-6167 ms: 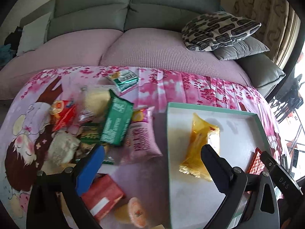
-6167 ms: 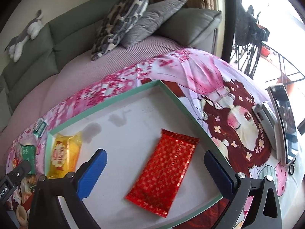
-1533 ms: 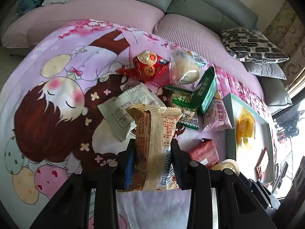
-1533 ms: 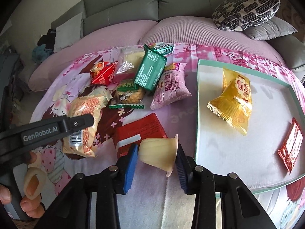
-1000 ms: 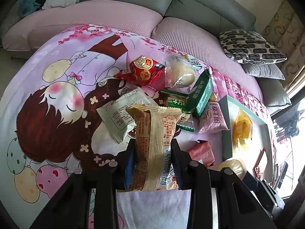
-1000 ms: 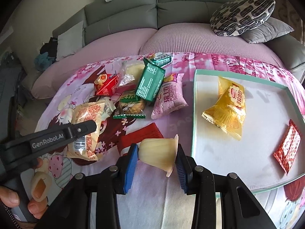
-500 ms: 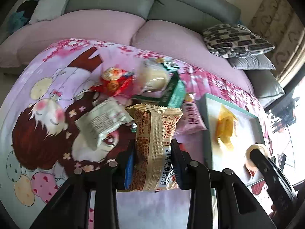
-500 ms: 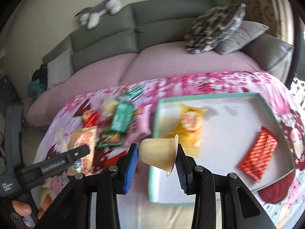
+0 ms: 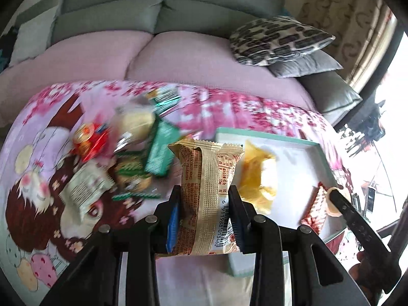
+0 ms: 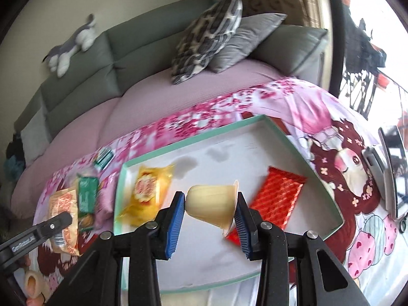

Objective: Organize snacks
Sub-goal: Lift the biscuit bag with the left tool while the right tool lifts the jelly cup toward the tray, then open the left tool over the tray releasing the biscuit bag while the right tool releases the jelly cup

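Here the left tongs (image 9: 205, 201) pinch a tan snack packet (image 9: 207, 191) — right tongs (image 10: 210, 204) pinch a jelly cup (image 10: 211, 204).

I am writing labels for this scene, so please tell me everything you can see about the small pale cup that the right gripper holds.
The jelly cup is a small, pale cream plastic cup, tapered, with a wider rim and a thin flange or foil lid. It lies on its side, narrow base toward the left pad, rim against the right pad. The right gripper is shut on it, holding it above the white floor of the teal-rimmed tray, between the yellow packet and the red packet. Only the blue pads touch it.
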